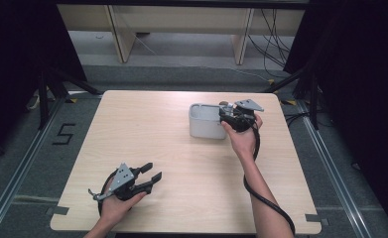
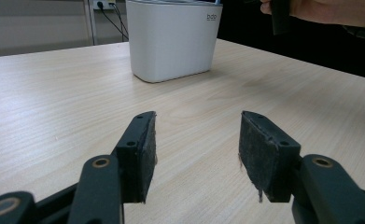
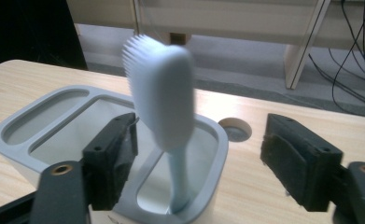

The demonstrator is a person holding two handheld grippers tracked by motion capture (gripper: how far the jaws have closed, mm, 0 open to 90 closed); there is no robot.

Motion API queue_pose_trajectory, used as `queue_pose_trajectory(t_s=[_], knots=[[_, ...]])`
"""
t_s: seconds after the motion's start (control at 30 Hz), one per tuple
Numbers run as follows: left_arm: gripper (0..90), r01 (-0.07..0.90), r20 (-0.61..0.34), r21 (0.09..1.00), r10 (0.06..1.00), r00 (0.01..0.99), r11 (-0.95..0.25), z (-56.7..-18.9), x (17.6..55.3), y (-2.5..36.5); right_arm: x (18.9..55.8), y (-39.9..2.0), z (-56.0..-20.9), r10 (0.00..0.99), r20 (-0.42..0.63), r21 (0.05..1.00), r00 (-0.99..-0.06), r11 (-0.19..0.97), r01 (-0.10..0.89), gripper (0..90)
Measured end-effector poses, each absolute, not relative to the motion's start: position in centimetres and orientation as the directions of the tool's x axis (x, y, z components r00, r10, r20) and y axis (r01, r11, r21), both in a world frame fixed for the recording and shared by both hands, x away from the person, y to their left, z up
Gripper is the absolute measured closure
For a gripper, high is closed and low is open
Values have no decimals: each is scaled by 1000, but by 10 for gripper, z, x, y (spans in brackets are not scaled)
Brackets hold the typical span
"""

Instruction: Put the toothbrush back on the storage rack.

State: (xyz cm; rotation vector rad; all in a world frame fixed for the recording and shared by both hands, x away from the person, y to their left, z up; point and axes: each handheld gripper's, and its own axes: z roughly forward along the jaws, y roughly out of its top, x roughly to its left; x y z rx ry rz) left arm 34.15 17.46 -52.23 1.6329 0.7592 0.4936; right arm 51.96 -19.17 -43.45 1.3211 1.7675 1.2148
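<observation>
A pale grey holder [image 1: 201, 130] with several compartments stands on the wooden table [image 1: 147, 124], right of centre toward the back. In the right gripper view a light blue toothbrush [image 3: 164, 102] stands head-up in the holder's [image 3: 40, 112] near compartment, leaning a little and blurred. My right gripper [image 3: 201, 140] is open, its jaws wide on either side of the toothbrush and not touching it; in the high view my right gripper [image 1: 227, 115] sits at the holder's right end. My left gripper [image 1: 151, 171] rests open near the front left with nothing in it, pointing toward the holder [image 2: 173, 39]. The left gripper [image 2: 197, 144] jaws stand well apart.
A round cable hole [image 3: 235, 129] lies in the tabletop just behind the holder. Wooden furniture legs [image 1: 122, 34] and floor cables [image 1: 273, 44] are beyond the far edge. Dark stands [image 1: 47, 84] flank the table on both sides.
</observation>
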Motion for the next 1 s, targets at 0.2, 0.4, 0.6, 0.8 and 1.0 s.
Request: queue_pose_trajectory(t_s=[0.2, 0.4, 0.6, 0.8, 1.0], knots=[[460, 204, -89, 976, 711, 697, -77, -522, 341, 175, 513, -195, -433, 946, 48, 918, -321, 85, 387, 232], [460, 206, -90, 976, 712, 697, -77, -522, 341, 175, 503, -199, -430, 935, 32, 913, -352, 116, 390, 229], [460, 204, -88, 976, 712, 697, -79, -522, 341, 175, 488, -203, -430, 930, 27, 910, -366, 129, 394, 223], [460, 202, -85, 976, 712, 697, -80, -522, 341, 174, 471, -209, -430, 924, 14, 906, -382, 149, 395, 223], [459, 200, -84, 977, 714, 696, -80, -522, 341, 174, 452, -216, -432, 915, -10, 900, -402, 183, 396, 223]])
